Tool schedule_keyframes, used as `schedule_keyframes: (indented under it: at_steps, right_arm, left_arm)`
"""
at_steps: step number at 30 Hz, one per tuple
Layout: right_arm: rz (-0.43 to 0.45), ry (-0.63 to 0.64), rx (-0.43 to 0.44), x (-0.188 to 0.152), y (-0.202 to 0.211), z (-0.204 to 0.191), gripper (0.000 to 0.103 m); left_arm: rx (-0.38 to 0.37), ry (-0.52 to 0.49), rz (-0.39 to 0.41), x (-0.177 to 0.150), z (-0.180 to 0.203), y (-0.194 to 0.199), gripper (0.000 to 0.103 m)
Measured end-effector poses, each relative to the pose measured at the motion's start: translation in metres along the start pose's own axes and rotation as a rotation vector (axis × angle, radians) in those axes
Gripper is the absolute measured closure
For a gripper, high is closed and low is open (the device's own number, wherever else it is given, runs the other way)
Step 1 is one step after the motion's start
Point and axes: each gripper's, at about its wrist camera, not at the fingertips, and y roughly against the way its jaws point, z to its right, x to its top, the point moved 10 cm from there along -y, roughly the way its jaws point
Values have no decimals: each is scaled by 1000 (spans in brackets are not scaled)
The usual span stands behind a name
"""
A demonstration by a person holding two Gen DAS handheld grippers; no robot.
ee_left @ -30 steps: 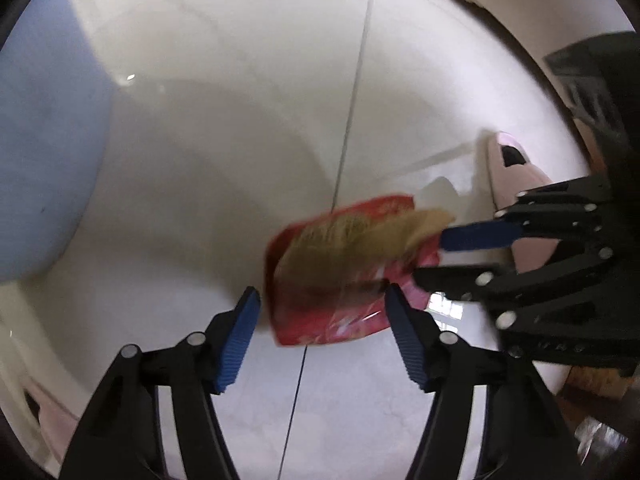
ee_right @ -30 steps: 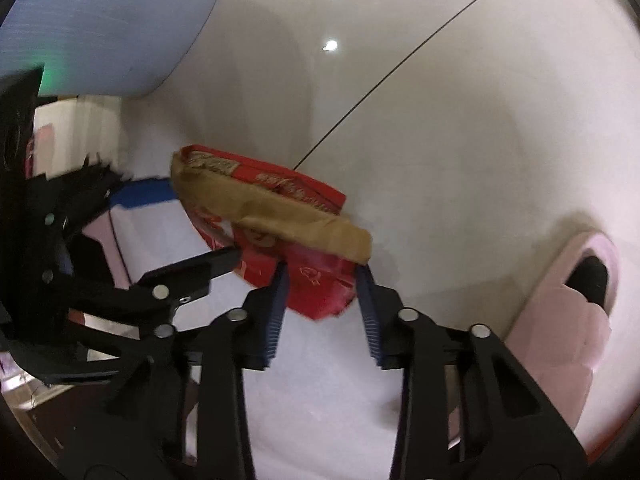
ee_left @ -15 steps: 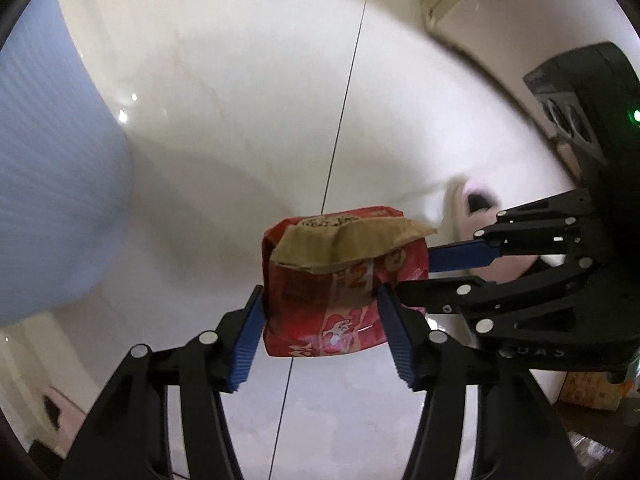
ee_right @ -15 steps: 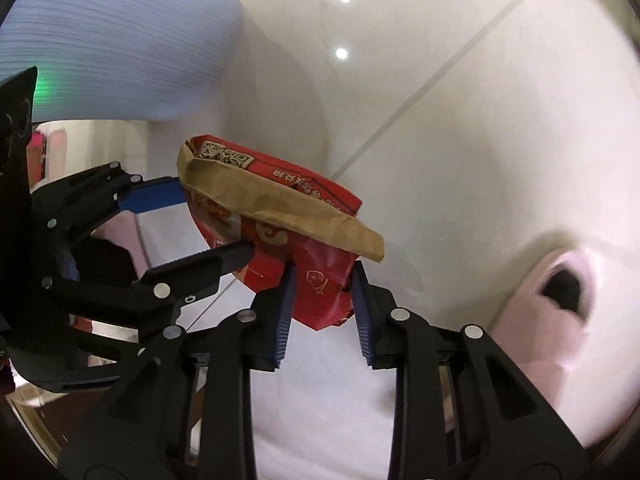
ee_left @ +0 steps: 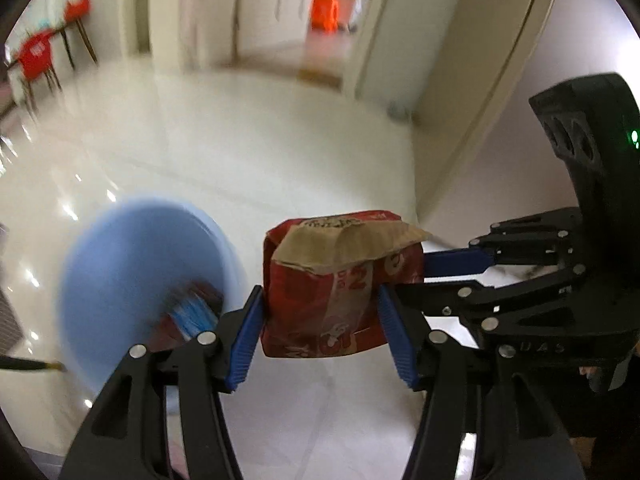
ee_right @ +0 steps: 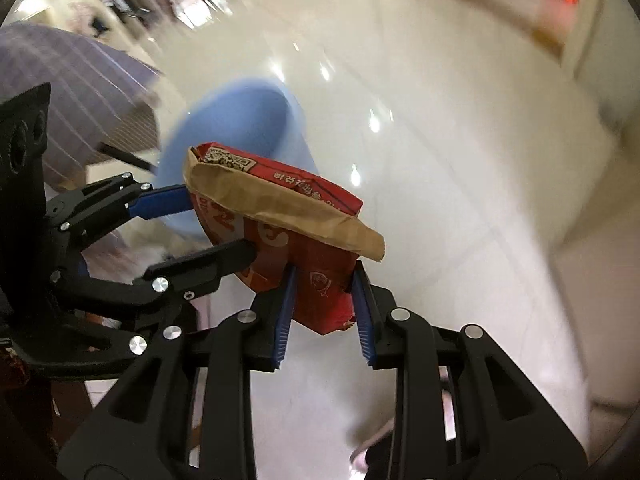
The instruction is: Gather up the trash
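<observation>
Red snack packet [ee_left: 336, 300], crinkled foil with a brown paper-like flap, was off the floor, clamped between both tools: left tool [ee_left: 320, 320] across its width, right tool [ee_right: 322, 304] pinching its lower corner. Blue plastic bin [ee_left: 132, 280], round, sat left-forward of the left tool; drop-in judged remaining.

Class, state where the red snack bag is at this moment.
The red snack bag hangs above the white floor, pinched between both claws, the left claw and the right claw. The blue bin sits just to its left in both views.
</observation>
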Motion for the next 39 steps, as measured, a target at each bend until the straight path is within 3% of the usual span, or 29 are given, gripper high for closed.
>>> schedule_keyframes:
  at_steps: [6,8,10,12,16,20,25,29,33,36,39]
  right_arm:
    - [115,112,63,75,43,-65,73]
    - [136,134,63,88,34,-94,72]
    - [147,146,25,107,36,-101,64]
    - [130,112,-21,118,36,-92,35]
    - [142,113,-18,131,39,-121,34]
    - [163,106,-42,140,72,-131,30]
    - [247,14,-6,146,151,-130,21]
    - [299,5,11,146,220,-150,16]
    - [417,33,38,142,301,-181,11]
    - [506,49,79,132,361,-203,10]
    - [604,94,96,118,414,-227,10]
  left_arm:
    - [140,25,109,45,-40,75,44]
    - [182,43,125,57,-56,95,44]
    - [224,70,112,65,-70,104,36]
    - [290,130,68,65,-96,111,17]
    - [351,273,21,67,-130,133,16]
    - [399,290,15,78,-109,157,16]
    - [444,278,103,103,-63,217,16]
    - [521,248,202,126,-30,300,15]
    - [563,254,328,136,7,386,11]
    - [627,263,382,135,31,447,8]
    - [737,253,409,127,50,495,8]
